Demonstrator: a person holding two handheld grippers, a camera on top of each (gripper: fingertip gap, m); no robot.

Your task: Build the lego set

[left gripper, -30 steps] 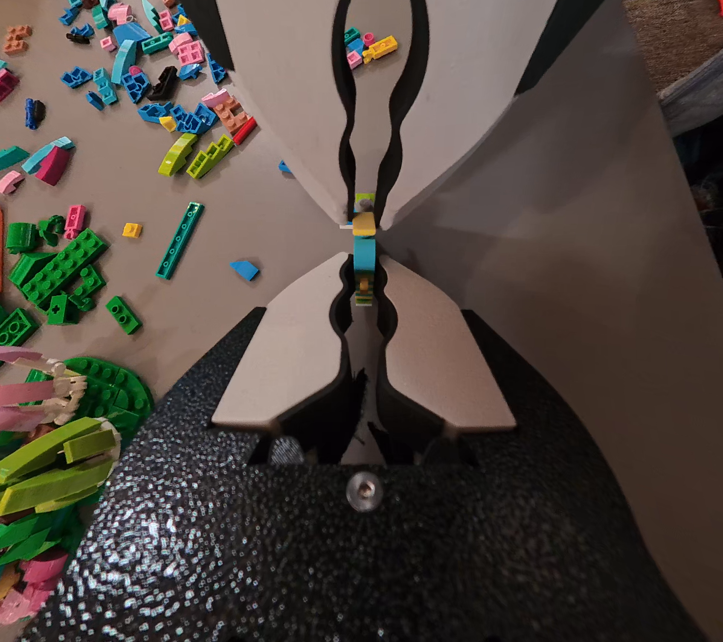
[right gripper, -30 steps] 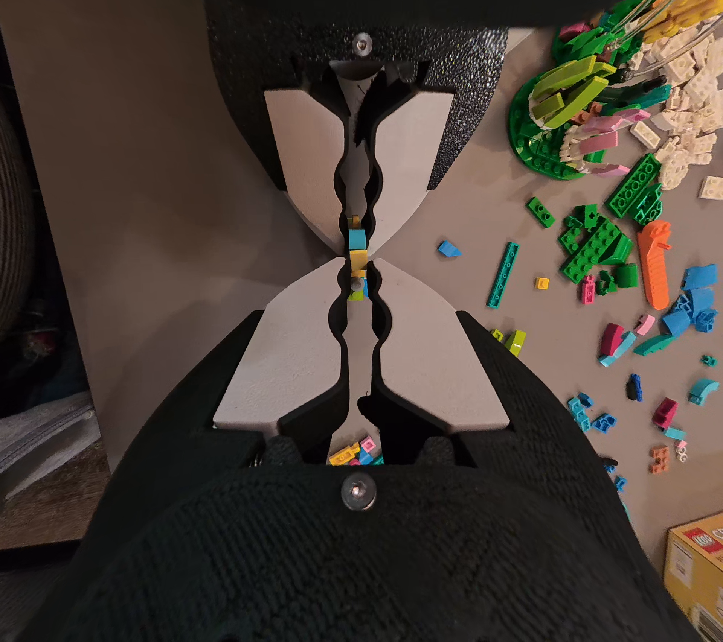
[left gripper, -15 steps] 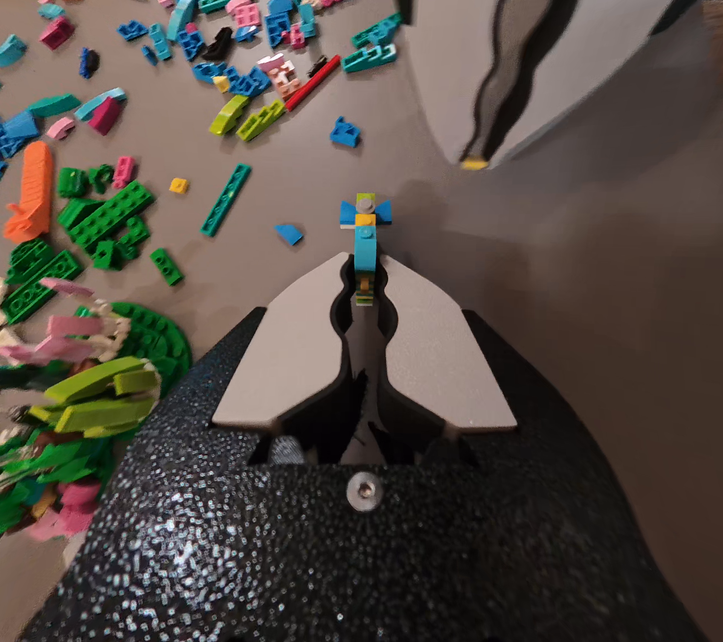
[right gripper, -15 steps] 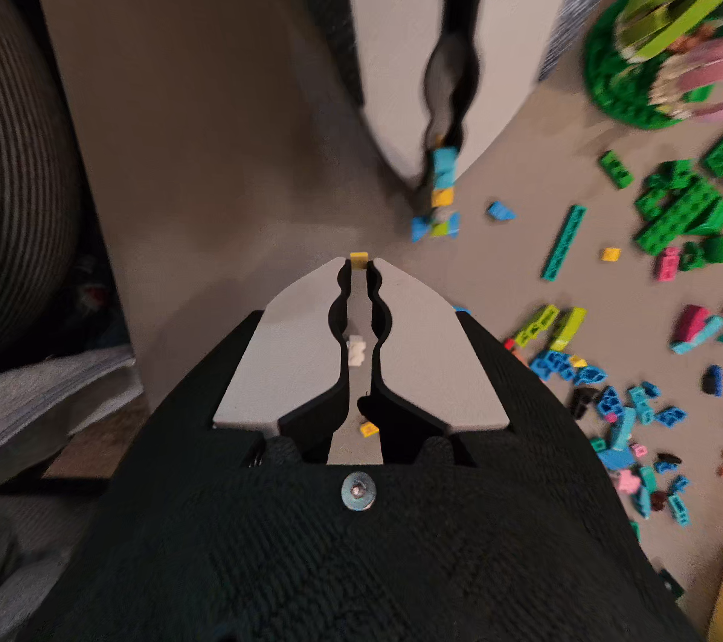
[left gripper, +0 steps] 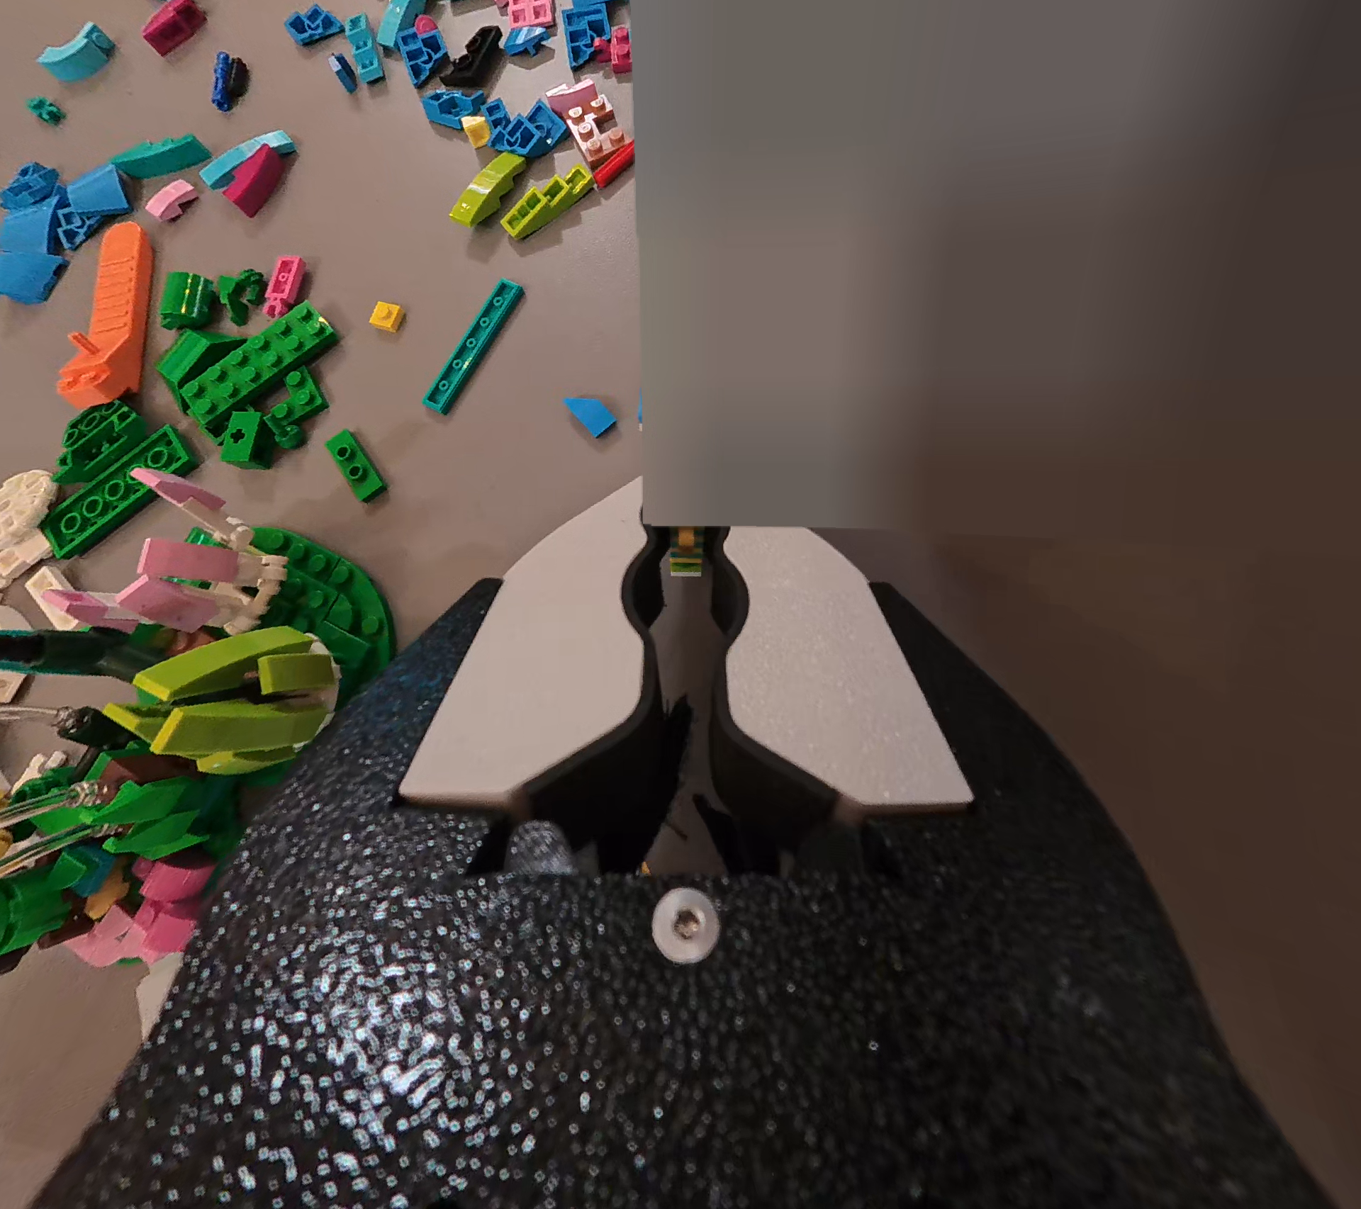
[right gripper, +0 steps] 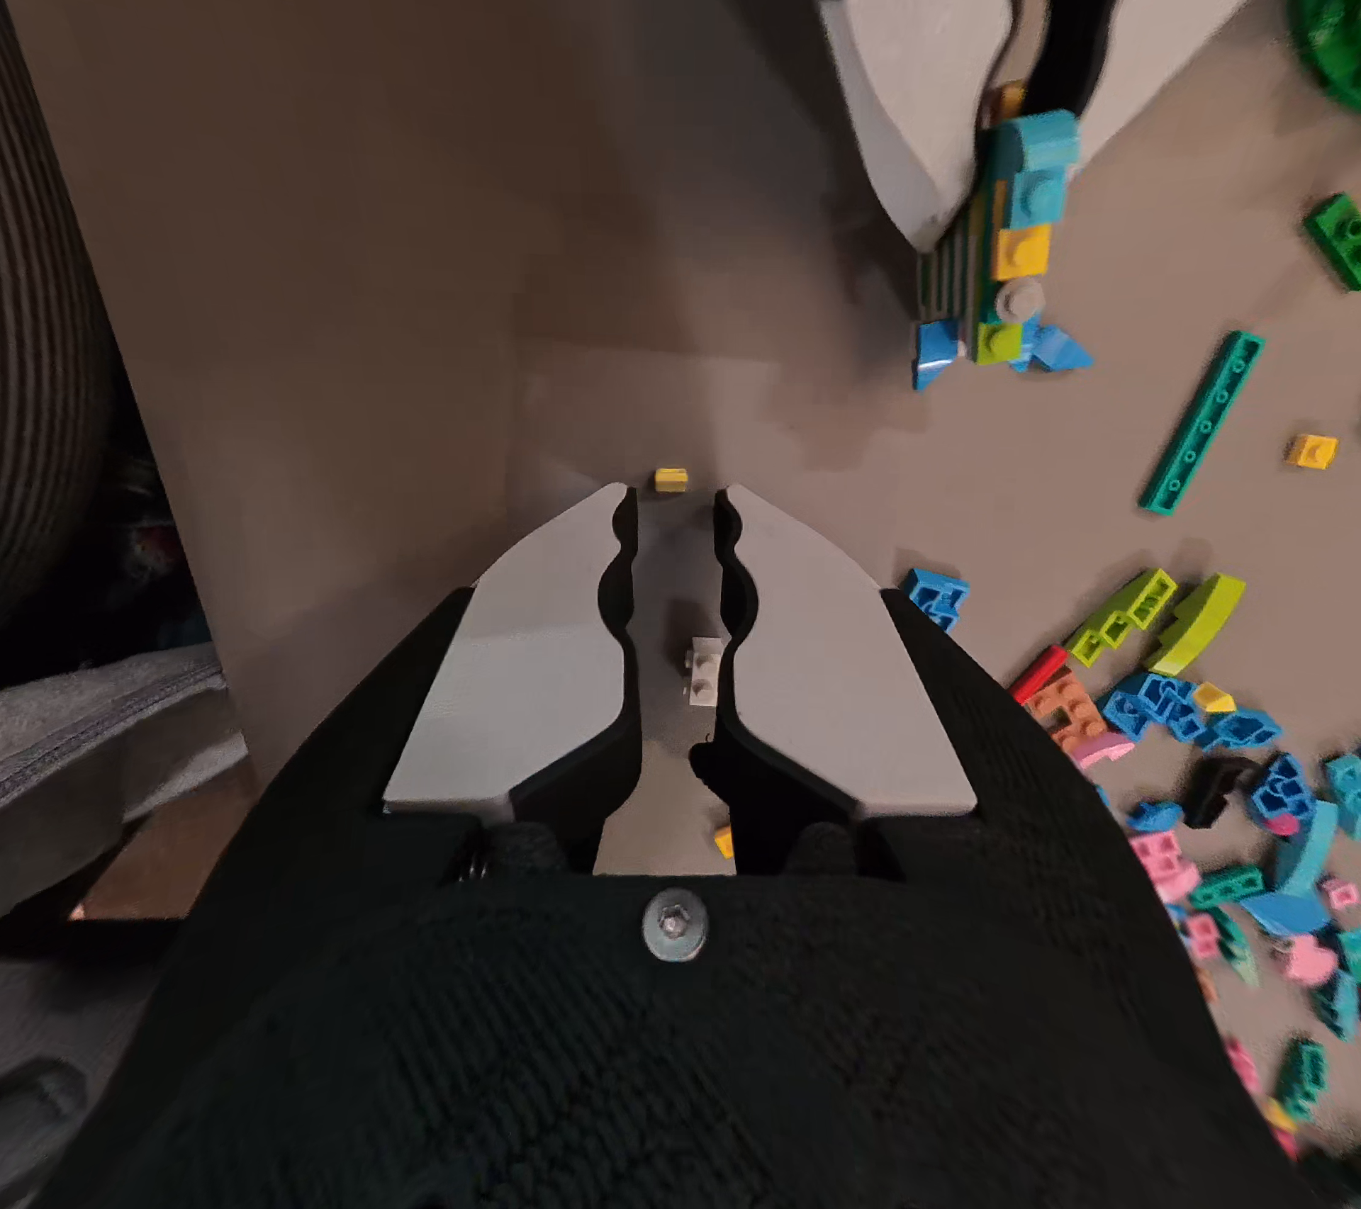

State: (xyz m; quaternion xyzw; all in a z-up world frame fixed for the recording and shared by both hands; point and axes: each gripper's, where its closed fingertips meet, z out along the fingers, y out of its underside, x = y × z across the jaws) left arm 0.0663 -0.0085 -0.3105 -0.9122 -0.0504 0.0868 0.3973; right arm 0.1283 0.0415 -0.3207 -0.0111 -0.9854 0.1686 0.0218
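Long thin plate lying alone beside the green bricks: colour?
Teal long plate; clearest in the left wrist view, also visible in the right wrist view.

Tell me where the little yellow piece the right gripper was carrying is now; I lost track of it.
In the right wrist view the small yellow piece lies on the grey table, just beyond the open right gripper.

The two grippers are apart now, no longer tip to tip. The right gripper (right gripper: 674, 492) has pulled back from the small stacked build (right gripper: 1013, 249) and its fingers have spread; the tiny yellow piece (right gripper: 670, 480) it pinched half a second ago now lies loose just beyond its tips. The left gripper (right gripper: 979, 202) keeps the build clamped, now up and right of that piece.
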